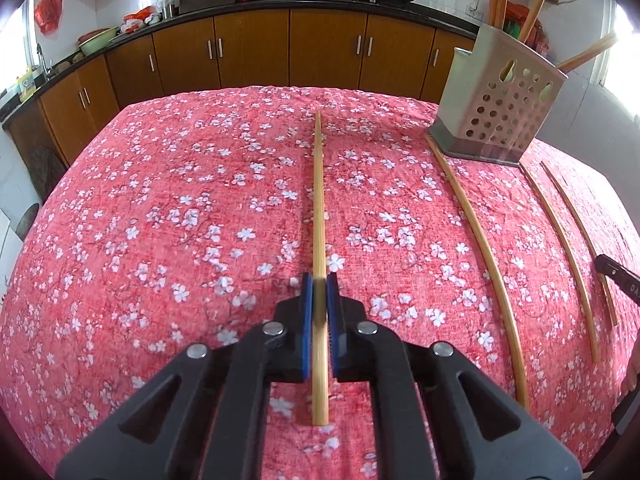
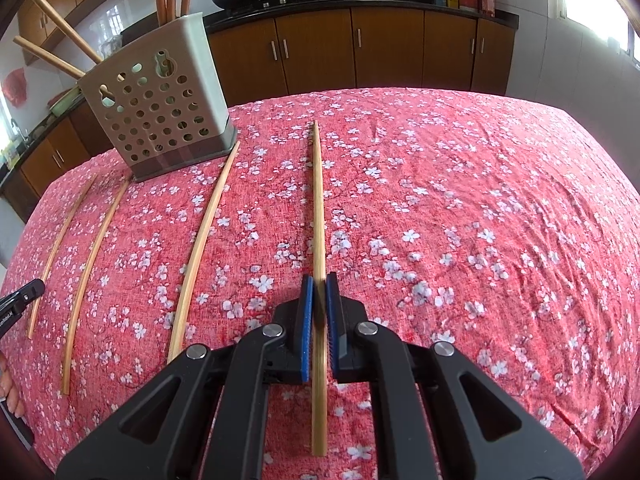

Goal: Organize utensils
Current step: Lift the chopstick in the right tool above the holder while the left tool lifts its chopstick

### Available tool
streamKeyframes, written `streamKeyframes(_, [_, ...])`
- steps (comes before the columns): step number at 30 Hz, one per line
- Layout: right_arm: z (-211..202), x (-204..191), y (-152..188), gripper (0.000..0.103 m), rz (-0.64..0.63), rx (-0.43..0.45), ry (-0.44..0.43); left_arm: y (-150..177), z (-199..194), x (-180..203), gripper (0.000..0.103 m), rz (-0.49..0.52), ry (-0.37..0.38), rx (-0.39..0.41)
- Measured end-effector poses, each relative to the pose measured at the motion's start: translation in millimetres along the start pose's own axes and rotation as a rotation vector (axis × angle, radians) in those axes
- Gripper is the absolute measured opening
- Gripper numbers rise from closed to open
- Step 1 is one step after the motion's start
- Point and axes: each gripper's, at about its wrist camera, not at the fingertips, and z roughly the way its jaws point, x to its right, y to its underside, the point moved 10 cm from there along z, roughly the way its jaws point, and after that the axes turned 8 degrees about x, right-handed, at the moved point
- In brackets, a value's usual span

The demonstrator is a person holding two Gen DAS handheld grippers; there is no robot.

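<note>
Left claw (image 1: pixel 319 292) is clamped on a bamboo chopstick (image 1: pixel 319 200), blue pads pinching it near its lower end, the stick running straight up the middle of the left wrist view over the red floral tablecloth (image 1: pixel 180 220). Right claw (image 2: pixel 319 292), same story: jaws closed tight on its own chopstick (image 2: pixel 318 208), dead centre in the right wrist view. Up in the upper right of the left view stands the perforated utensil holder (image 1: pixel 500 120) on the tabletop, several chopsticks poking out of its top. Three loose chopsticks lie on the cloth below it: one (image 1: pixel 480 248) starting just at the holder's lower left corner, two more (image 1: pixel 560 256) further right. At the right edge, the tip of the other claw peeks in beside the outermost stick. In the right view the holder (image 2: pixel 160 120) sits upper left, loose chopsticks (image 2: pixel 204 248) fanned below it.
</note>
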Motion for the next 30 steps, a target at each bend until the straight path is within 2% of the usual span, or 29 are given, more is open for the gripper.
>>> streamKeyframes(4, [-21,0,-12,0.008,0.004,0.072,-0.007,-11,-16,-1,0.008,0.005,0.016,0.048])
streamKeyframes(9, [-56,-5,-43,0.007,0.008,0.189,-0.014,-48,-49,5,0.008,0.002,0.036,0.161])
streamKeyframes(16, [-86,-4,-76,0.007,0.020,0.295,-0.029,-103,-91,14,0.008,-0.021,0.088,0.297])
streamKeyframes(25, [-93,-3,-110,0.007,0.026,0.345,-0.060,-143,-114,29,0.008,0.002,0.130,0.358])
streamKeyframes(30, [-114,-14,-135,0.007,0.048,0.390,-0.128,-159,-134,50,0.008,0.027,0.193,0.392])
